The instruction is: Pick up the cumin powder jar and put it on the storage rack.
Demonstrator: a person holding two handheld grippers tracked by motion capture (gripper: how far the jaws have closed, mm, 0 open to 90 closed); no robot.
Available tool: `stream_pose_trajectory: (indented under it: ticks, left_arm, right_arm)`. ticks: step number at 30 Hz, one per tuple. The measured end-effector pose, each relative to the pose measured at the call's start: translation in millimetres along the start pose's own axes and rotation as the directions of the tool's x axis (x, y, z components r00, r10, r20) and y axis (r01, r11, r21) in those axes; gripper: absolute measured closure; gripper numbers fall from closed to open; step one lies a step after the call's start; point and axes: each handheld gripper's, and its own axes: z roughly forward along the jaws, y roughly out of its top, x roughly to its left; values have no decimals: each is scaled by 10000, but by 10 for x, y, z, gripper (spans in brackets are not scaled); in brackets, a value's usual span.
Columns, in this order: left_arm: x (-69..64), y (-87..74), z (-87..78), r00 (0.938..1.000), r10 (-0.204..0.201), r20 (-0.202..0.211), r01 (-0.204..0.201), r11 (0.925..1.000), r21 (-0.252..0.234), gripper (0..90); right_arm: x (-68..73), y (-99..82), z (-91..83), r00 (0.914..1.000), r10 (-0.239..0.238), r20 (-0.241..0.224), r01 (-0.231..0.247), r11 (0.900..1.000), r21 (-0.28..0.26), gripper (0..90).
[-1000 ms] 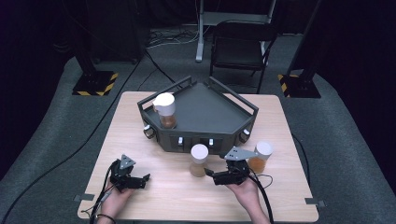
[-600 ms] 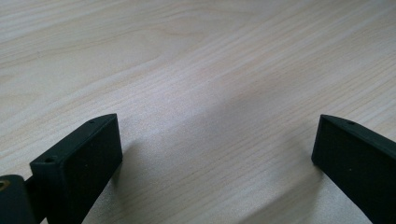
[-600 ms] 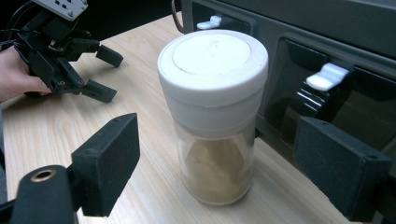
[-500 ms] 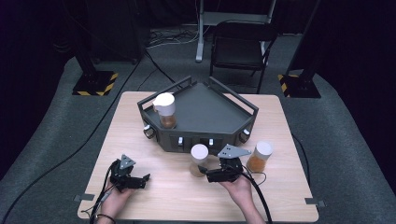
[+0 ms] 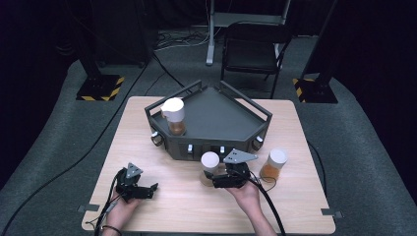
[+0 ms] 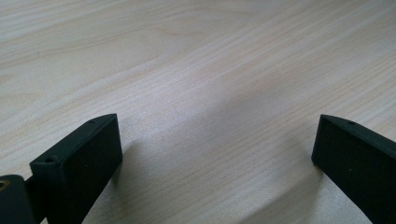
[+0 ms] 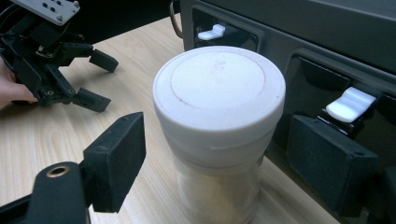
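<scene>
Straddling a white-lidded jar [image 7: 218, 135], my right gripper [image 7: 233, 170] has one jaw on each side of it; the jaws have just been closing in, yet a gap shows between each pad and the jar, so nothing is pinched. From the high view that jar [image 5: 210, 167] stands on the table [image 5: 147, 132] just in front of the dark tray's [image 5: 221, 115] front wall, about midway along the table's near half, with my right gripper [image 5: 219, 181] at it from the near side. Behind the jar, white latches [image 7: 351, 103] sit in the tray's wall.

My left gripper [image 6: 212, 154] rests low over bare wood, jaws spread wide with nothing between them. It sits near the table's near left corner [image 5: 152, 189], well apart from the jar.

A second jar [image 5: 273, 164] stands to the right of the first, towards the table's right edge. A third jar [image 5: 174, 115] stands inside the tray at its left corner.
</scene>
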Motion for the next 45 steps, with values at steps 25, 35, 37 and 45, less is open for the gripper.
stream_pose_trajectory:
  ticks: [25, 35, 37, 45]
  left_arm:
    - [1, 1, 0, 10000, 1, 5, -1, 10000, 2, 12]
    - [1, 1, 1, 10000, 1, 5, -1, 10000, -1, 11]
    - [1, 1, 1, 10000, 8, 2, -8, 10000, 0, 11]
    - [1, 1, 1, 10000, 5, 3, -5, 10000, -2, 11]
  right_arm:
    - [53, 61, 117, 9999, 5, 164, -7, 9999, 154, 330]
    - [47, 146, -17, 10000, -44, 16, 44, 10000, -13, 330]
    - [39, 179, -42, 10000, -59, -5, 59, 10000, 3, 330]
    - [42, 292, -103, 9997, -224, 13, 223, 9997, 85, 330]
